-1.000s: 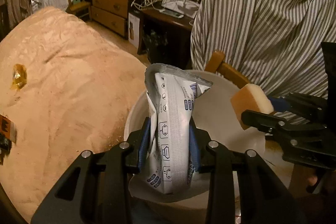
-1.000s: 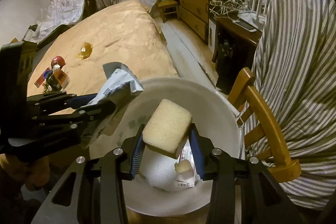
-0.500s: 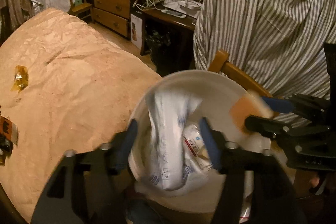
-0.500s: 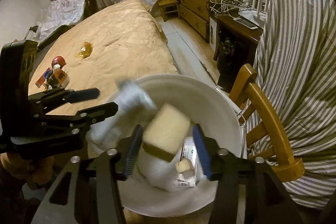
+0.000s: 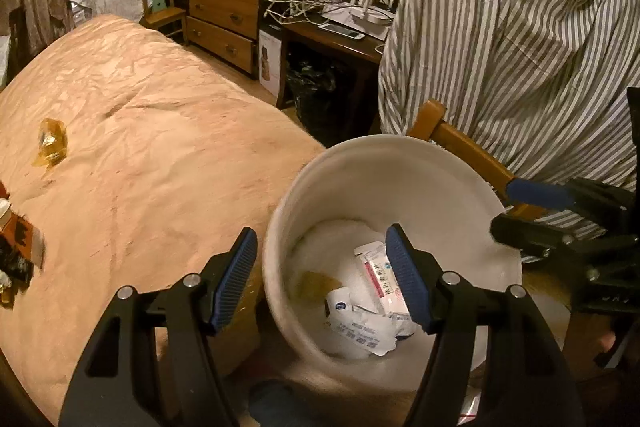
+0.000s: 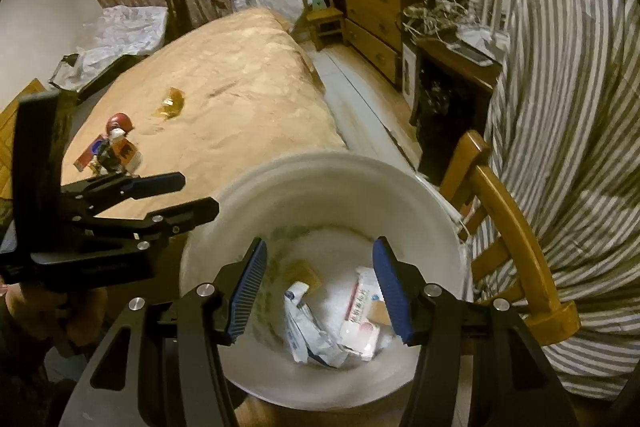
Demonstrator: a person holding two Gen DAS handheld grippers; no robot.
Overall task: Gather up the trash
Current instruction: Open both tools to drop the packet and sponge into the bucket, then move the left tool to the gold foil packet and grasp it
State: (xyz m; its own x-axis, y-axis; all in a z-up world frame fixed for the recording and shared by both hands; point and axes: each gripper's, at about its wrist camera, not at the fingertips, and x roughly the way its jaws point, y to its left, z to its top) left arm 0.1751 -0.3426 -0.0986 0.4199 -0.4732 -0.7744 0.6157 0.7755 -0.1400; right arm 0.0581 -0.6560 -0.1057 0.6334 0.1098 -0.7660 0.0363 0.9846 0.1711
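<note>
Fingers of both tools stand wide apart with nothing between their blue ribbed pads: the left gripper (image 5: 320,279) hangs over the near-left rim of the round white plastic bin (image 5: 280,227), and the right gripper (image 6: 320,291) hangs above the bin's mouth. Down in the bin lie a crumpled white wrapper with blue print (image 6: 308,331), a white sachet with red print (image 6: 360,323) and a yellowish sponge piece (image 6: 304,273) (partly hidden by the wrapper in the left view), so this drop reads as done.

What the step calls for now, in my judgement, is a clean lift: raise both tools straight up before swinging left, since the left gripper's inner finger sits close to the rim and a sideways pull could catch and tip the bin. Keep the fingers spread on the way out.

Beyond the bin, on the tan quilted bed (image 6: 240,99), a crinkled amber cellophane wrapper (image 5: 50,143) lies alone and well apart from everything else; it looks like the next piece of trash. It is thin and flat, so approach low and pinch a raised fold.

Further left on the bed stands a small toy figure with a red helmet (image 6: 116,143) among some cards; it is probably not trash, so steer wide of it.
</note>
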